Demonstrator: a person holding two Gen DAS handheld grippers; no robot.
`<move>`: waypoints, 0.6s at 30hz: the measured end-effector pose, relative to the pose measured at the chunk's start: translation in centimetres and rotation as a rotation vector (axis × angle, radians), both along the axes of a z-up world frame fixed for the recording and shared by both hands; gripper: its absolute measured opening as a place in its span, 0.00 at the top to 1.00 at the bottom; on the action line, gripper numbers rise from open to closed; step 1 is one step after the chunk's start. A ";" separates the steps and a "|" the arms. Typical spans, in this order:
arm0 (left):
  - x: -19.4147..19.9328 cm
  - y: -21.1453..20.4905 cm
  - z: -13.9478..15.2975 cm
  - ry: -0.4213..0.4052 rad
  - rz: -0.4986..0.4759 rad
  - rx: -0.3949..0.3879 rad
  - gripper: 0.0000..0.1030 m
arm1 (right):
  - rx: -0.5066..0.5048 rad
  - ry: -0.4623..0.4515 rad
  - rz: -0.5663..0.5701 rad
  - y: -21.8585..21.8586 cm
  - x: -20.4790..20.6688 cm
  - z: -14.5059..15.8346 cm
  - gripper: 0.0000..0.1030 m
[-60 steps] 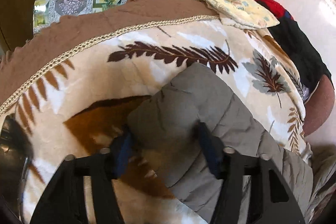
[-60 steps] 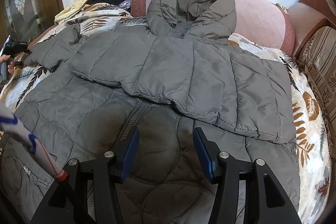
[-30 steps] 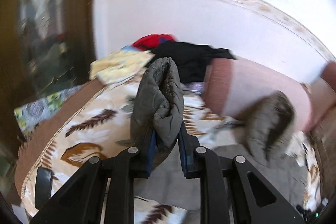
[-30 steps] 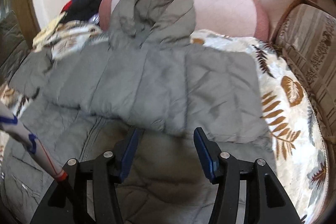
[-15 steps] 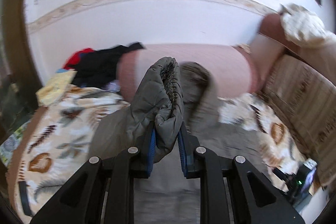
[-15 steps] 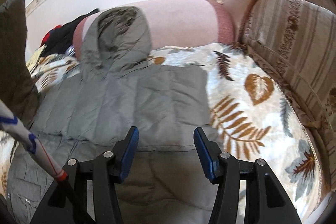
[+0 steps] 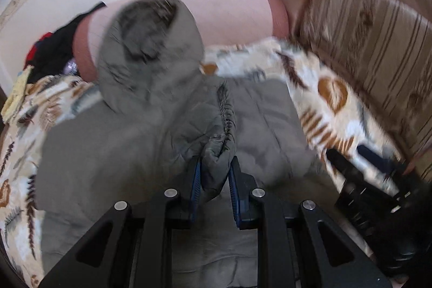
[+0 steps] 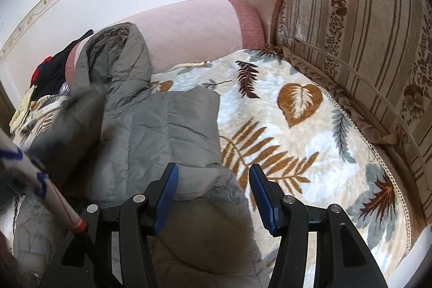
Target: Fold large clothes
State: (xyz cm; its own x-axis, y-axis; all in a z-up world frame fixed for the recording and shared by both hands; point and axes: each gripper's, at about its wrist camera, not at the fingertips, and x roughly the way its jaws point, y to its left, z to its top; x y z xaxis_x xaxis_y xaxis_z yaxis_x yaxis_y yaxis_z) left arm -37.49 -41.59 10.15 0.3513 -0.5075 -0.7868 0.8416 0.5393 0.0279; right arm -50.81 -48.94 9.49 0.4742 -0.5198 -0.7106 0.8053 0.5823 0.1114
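A grey quilted hooded jacket (image 7: 113, 153) lies spread on a leaf-patterned blanket (image 7: 332, 109), its hood (image 7: 145, 45) propped against a pink bolster. My left gripper (image 7: 214, 174) is shut on the cuff of a jacket sleeve (image 7: 216, 131) and holds it over the jacket's body. In the right wrist view the same jacket (image 8: 167, 120) fills the left half. My right gripper (image 8: 213, 180) stands open just above the jacket's right edge, with nothing pinched. The right gripper also shows as a dark blur (image 7: 378, 180) at the right of the left wrist view.
A pink bolster (image 8: 194, 26) lines the white wall at the back. A striped sofa cushion (image 8: 364, 45) borders the blanket on the right. Black and red clothes (image 8: 51, 72) and a yellow cloth (image 8: 21, 109) are heaped at the far left. A white stick (image 8: 40, 180) crosses the lower left.
My left gripper carried the sleeve cuff rightward and down across the jacket, from the left side to over its middle. My right gripper shifted right toward the jacket's right edge, still open.
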 end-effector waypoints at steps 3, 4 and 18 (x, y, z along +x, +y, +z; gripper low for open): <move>-0.4 -0.4 -1.9 0.048 -0.029 0.030 0.62 | 0.005 0.004 -0.010 -0.4 0.0 -0.2 0.43; -0.7 -0.3 -2.2 0.068 -0.043 0.031 0.52 | 0.006 0.004 -0.011 -0.4 0.0 -0.3 0.43; 9.9 11.3 2.7 -0.135 0.231 -0.054 0.34 | -0.022 -0.107 0.186 3.1 4.0 0.9 0.48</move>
State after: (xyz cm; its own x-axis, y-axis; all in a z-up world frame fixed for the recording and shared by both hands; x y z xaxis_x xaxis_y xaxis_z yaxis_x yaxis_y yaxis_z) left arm -27.57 -30.33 12.81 0.5626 -0.4419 -0.6987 0.6868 0.7203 0.0974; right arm -46.79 -45.89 10.35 0.6353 -0.4315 -0.6405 0.6682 0.7229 0.1758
